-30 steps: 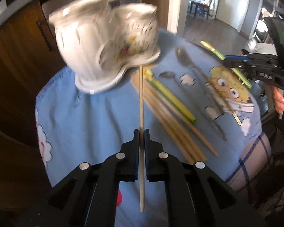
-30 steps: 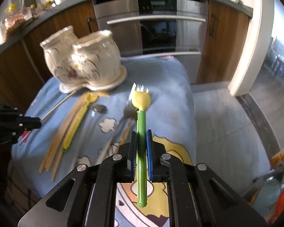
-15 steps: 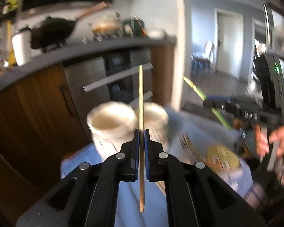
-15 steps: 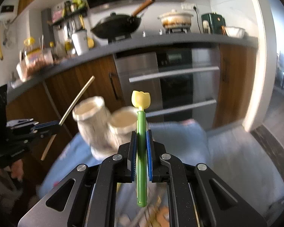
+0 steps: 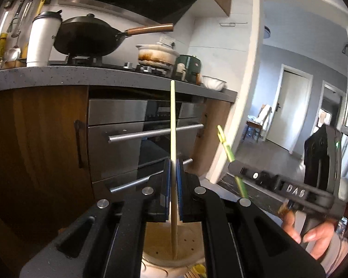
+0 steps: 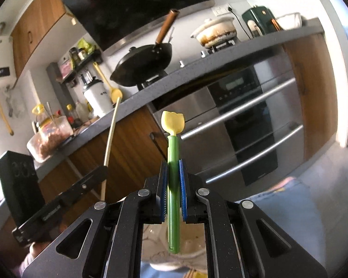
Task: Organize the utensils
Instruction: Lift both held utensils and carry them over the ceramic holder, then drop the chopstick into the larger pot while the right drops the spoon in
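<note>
Fingers (image 5: 165, 185) pinch chopstick (image 5: 172, 120) before oven (image 5: 127, 139).

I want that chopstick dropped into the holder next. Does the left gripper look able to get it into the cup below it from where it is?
Probably yes. The left gripper is shut on the chopstick, whose lower end already hangs over the holder's open cup, and nothing shows between them.

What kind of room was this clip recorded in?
A home kitchen, most likely: a black wok sits on a hob set in a grey countertop, with a steel built-in oven below.
</note>
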### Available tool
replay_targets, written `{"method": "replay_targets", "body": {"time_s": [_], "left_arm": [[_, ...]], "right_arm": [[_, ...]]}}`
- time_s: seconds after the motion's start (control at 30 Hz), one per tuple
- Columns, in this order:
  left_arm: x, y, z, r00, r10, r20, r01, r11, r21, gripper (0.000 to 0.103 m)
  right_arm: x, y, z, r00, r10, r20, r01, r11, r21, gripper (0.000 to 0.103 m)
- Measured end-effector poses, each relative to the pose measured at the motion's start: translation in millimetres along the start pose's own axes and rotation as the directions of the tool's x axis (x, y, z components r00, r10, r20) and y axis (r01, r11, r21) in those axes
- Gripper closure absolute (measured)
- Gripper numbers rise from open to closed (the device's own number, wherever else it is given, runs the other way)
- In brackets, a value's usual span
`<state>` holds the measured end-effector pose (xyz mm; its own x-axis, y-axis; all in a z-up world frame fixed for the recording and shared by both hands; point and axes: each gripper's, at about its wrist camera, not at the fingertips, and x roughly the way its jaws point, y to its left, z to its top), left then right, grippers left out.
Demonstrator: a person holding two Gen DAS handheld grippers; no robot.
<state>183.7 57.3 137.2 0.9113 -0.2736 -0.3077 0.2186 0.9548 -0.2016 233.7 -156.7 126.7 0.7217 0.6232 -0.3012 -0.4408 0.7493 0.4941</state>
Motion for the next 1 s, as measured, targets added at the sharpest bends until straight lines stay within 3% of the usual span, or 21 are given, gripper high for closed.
{"method": "replay_targets", "body": {"time_s": [0.17, 0.4, 0.77, 1.0], "left_arm": [[13.2, 5.7, -6.2, 1.0, 0.015, 0.015, -0.015, 1.0, 0.004, 0.098], [11.5, 9.4, -29.4, 0.999, 0.044, 0.01, -0.044, 0.998, 0.04, 0.098], [-7.7, 6.9, -51.5, 0.996, 0.085, -0.026, -0.081, 0.991, 0.107, 0.098], [-16.2, 0.7, -51.9, 0.994, 0.105, -0.017, -0.103, 0.987, 0.125, 0.098]], "right_arm": [[16.0, -9.6, -16.7, 0.999, -0.034, -0.006, 0.034, 0.999, 0.011, 0.092], [17.4, 4.5, -38.7, 0.988, -0.15, 0.025, 0.152, 0.976, -0.155, 0.092], [7.0, 18.4, -56.9, 0.981, -0.191, 0.033, 0.193, 0.939, -0.286, 0.092], [3.3, 12.8, -57.7, 0.978, -0.209, 0.028, 0.208, 0.941, -0.268, 0.091]]}}
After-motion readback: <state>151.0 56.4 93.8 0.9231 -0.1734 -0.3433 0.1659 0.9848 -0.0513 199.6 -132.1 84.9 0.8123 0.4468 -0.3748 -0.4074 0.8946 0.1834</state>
